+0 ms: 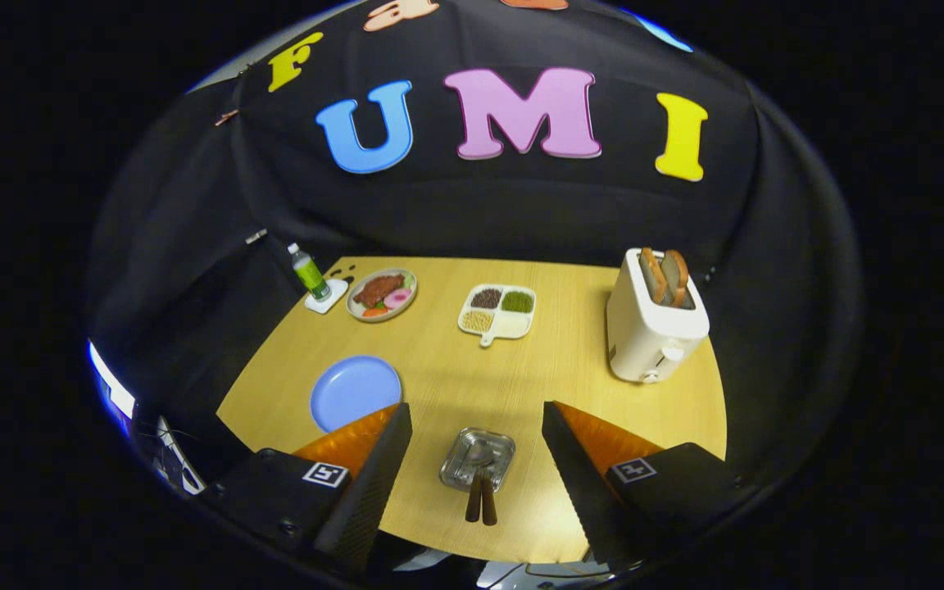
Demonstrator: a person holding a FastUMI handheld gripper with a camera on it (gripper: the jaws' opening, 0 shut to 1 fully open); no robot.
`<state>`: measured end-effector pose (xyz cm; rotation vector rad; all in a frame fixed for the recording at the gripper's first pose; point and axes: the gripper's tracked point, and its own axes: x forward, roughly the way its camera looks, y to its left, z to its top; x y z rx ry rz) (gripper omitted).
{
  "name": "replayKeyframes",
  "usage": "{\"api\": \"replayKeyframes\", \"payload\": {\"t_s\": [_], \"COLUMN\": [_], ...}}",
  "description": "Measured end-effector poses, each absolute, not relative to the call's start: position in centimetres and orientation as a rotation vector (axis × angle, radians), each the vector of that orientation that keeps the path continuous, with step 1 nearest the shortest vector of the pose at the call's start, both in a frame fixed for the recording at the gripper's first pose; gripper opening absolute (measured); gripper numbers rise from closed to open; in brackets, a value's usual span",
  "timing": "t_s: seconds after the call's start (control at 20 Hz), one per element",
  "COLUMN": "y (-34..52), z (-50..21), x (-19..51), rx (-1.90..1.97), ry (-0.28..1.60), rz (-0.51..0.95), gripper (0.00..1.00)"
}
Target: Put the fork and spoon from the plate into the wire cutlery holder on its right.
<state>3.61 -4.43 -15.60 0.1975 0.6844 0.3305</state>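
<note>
The wire cutlery holder [478, 458] sits near the table's [570, 385] front edge, between the spread fingers, with two dark handles [482, 498] sticking out of it toward the camera — probably the fork and spoon, though the heads blur inside the wire. The gripper [472, 467] hangs above with its fingers wide apart, gripping nothing. The blue plate [355, 391] lies bare just beyond the left finger, close to the table's left edge. Open wood stretches ahead to a divided tray [497, 311], a food plate [381, 294], a bottle [308, 273] — and a toaster [654, 328] at right.
</note>
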Motion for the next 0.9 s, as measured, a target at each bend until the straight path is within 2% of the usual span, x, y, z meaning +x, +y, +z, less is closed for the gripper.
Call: {"api": "replayKeyframes", "payload": {"t_s": [0.4,0.9], "y": [-9.0,-10.2], "z": [-10.3,-7.2], "x": [2.1,-1.0], "rx": [0.228,0.189], "ry": [0.425,0.258], "rz": [0.345,0.386], "gripper": [0.99,0.99]}}
